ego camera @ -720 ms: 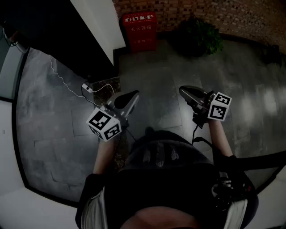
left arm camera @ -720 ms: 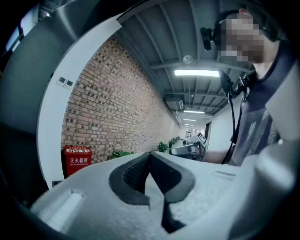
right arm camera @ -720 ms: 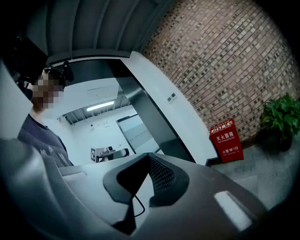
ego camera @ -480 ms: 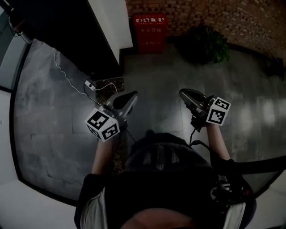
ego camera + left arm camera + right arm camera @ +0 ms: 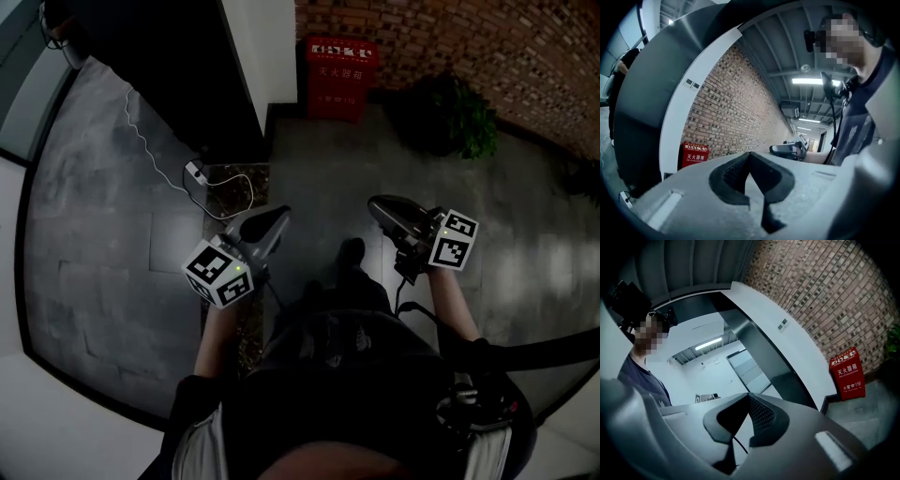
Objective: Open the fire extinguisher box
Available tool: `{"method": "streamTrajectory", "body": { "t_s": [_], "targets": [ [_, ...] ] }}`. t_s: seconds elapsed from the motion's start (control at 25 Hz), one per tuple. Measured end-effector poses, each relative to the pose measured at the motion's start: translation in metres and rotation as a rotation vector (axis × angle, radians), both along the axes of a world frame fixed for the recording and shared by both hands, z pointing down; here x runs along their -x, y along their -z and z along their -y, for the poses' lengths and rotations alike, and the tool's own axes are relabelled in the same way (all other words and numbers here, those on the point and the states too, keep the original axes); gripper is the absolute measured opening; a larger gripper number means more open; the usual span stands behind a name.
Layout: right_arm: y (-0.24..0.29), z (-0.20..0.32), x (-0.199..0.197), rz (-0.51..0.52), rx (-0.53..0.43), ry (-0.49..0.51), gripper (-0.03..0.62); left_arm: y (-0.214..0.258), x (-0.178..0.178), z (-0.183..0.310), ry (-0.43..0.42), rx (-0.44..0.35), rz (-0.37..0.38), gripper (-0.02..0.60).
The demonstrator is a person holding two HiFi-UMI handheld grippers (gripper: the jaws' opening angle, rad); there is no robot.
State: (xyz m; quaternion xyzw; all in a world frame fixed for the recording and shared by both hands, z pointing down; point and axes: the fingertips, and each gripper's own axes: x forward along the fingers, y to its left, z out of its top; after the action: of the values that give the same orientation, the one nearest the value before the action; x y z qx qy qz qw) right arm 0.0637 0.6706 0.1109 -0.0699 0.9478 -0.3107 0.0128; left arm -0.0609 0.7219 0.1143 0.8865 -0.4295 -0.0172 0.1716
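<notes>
The red fire extinguisher box point(image 5: 339, 77) stands shut on the floor against the brick wall, far ahead of both grippers. It also shows as a small red box point(image 5: 695, 154) in the left gripper view and as a red box point(image 5: 847, 373) at the right of the right gripper view. My left gripper point(image 5: 278, 215) is held at waist height, jaws shut on nothing, its jaw tips point(image 5: 750, 154) meeting. My right gripper point(image 5: 374, 202) is level with it, also shut and empty, jaw tips point(image 5: 749, 395) together. Neither touches the box.
A dark potted plant point(image 5: 453, 111) sits right of the box. A white pillar point(image 5: 265, 52) stands left of it. A white cable with a power strip point(image 5: 195, 172) lies on the grey tiled floor at the left. The brick wall point(image 5: 487, 37) runs behind.
The person has stepped forward: the red box and plant sit lower and larger in the head view. Both grippers stay shut and held the same way.
</notes>
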Motion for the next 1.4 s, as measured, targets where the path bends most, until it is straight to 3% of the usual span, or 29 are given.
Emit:
{"method": "streamTrajectory", "body": {
  "t_s": [0.2,0.44,0.68,0.92,1.2,1.4],
  "targets": [
    [-0.01,0.04,-0.006,0.054,0.047,0.001,0.002,-0.006,-0.011,0.03,0.015,0.024,0.013,0.002],
    [-0.013,0.11,-0.016,0.089,0.063,-0.02,0.002,-0.004,-0.027,0.103,-0.007,0.072,0.051,0.003],
    [-0.017,0.183,-0.054,0.07,0.045,-0.025,0.002,0.006,-0.073,0.199,-0.039,0.049,0.069,0.003],
    [-0.025,0.252,-0.089,0.061,0.07,0.004,0.002,0.01,-0.11,0.272,-0.005,0.052,0.062,0.003],
    [-0.038,0.31,-0.079,0.064,0.085,0.002,0.002,-0.008,-0.112,0.34,-0.003,0.109,0.068,0.003],
    [-0.053,0.353,-0.079,0.031,0.11,-0.086,0.002,-0.016,-0.105,0.377,-0.036,0.106,0.074,0.003]
  ]
}}
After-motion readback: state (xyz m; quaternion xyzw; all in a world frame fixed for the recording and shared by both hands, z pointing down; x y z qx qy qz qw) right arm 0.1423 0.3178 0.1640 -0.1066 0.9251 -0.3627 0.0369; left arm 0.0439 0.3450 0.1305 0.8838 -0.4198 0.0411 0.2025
